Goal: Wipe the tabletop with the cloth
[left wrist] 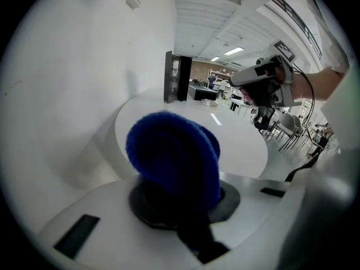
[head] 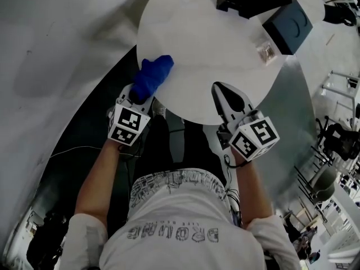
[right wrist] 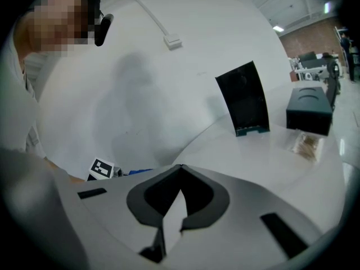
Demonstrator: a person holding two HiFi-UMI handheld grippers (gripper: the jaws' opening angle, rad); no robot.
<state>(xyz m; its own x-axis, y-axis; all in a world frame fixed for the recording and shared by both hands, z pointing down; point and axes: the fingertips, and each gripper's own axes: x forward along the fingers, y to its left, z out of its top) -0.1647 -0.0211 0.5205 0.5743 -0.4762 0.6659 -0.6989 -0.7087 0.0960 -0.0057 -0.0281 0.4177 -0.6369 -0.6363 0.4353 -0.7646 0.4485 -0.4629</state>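
Tabletop (head: pixel 197 55) near edge — cloth (head: pixel 151 76) is clamped in left gripper (head: pixel 140 94), right gripper (head: pixel 218 89) closed empty; far box (head: pixel 288 26) may be struck by wide strokes.

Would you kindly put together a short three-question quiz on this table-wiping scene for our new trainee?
1. True or false: the left claw is shut on the blue cloth.
2. What does the right claw hold? A) a box B) nothing C) the cloth
3. What colour is the box at the far side of the table?
Key: 1 true; 2 B; 3 black.
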